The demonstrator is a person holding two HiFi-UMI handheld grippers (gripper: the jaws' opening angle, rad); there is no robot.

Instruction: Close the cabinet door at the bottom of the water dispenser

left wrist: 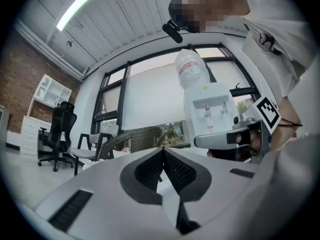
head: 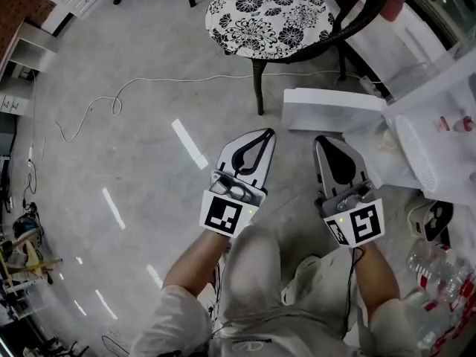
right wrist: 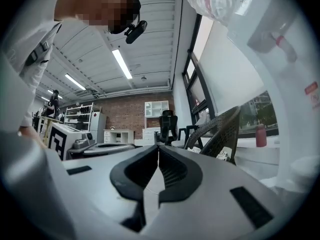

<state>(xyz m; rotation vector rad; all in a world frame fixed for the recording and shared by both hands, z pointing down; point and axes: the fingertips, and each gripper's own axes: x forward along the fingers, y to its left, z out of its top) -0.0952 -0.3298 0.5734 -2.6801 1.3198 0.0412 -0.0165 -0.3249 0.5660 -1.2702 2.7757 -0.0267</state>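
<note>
In the head view the white water dispenser [head: 435,151] stands at the right, its taps [head: 454,123] showing. A white panel [head: 331,108], which looks like its bottom cabinet door swung open, juts left from its foot. My left gripper [head: 266,134] and right gripper [head: 322,141] are held side by side in front of me, both shut and empty, short of the panel and not touching it. The left gripper view shows the dispenser [left wrist: 207,109] with its bottle [left wrist: 191,71] ahead to the right, beyond the shut left gripper [left wrist: 162,149]. In the right gripper view the right gripper [right wrist: 158,146] is shut, and the dispenser [right wrist: 280,54] looms close on the right.
A dark chair with a floral cushion [head: 271,13] stands just behind the panel. A thin cable [head: 119,103] lies across the grey floor at the left. Plastic bottles [head: 439,274] sit at the lower right. A black office chair [left wrist: 57,134] stands far left.
</note>
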